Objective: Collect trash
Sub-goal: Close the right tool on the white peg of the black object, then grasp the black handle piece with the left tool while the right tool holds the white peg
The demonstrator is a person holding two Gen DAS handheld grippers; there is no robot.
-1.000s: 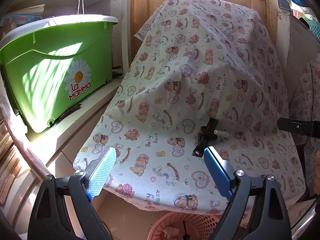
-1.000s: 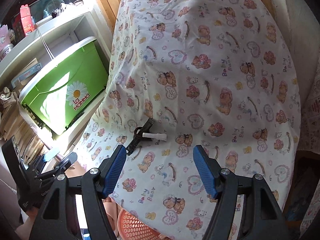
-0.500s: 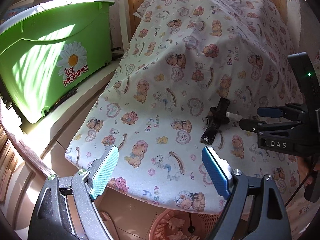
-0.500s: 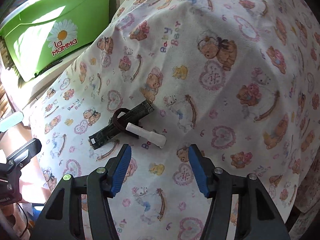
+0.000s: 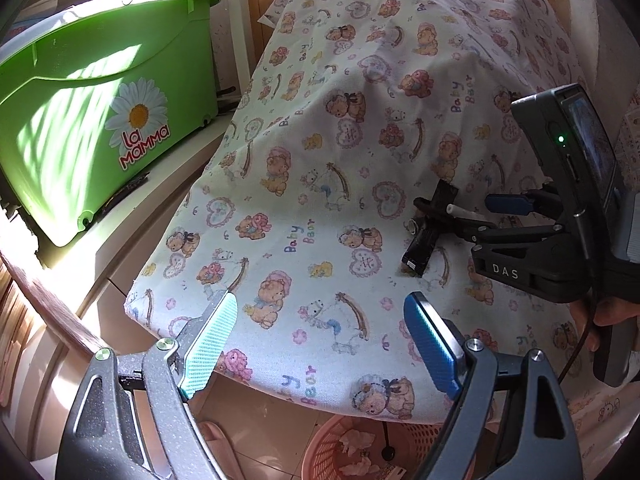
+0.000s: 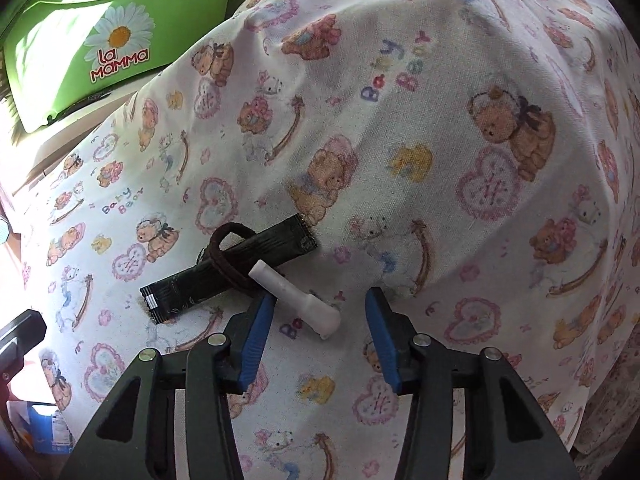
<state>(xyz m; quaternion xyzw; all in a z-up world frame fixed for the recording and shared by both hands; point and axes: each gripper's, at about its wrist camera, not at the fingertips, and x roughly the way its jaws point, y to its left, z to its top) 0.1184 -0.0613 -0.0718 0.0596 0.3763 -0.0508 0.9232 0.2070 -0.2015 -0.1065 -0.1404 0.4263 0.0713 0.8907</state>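
On the bear-print cloth (image 6: 460, 128) lie a black sachet (image 6: 224, 270) with a dark brown hair band (image 6: 228, 258) looped round it, and a small white plastic tube (image 6: 298, 300). My right gripper (image 6: 320, 316) is low over the cloth with the wide end of the white tube between its blue pads (image 6: 256, 332); its jaws are closing and the pads do not press on the tube. In the left wrist view the same trash, the sachet (image 5: 430, 228) and tube (image 5: 464, 213), sits at the right gripper's (image 5: 472, 216) tips. My left gripper (image 5: 316, 344) hangs open near the cloth's front edge, holding nothing.
A green tub (image 5: 92, 128) marked with a daisy stands on a white shelf (image 5: 132, 236) left of the covered mound. A pink basket (image 5: 360, 448) with scraps in it stands on the floor below the cloth's edge. A person's hand (image 5: 600, 320) holds the right gripper.
The right gripper has come down and forward to the trash, rolled, and narrowed its jaws around the white tube. The left gripper has sunk a little and stayed open.
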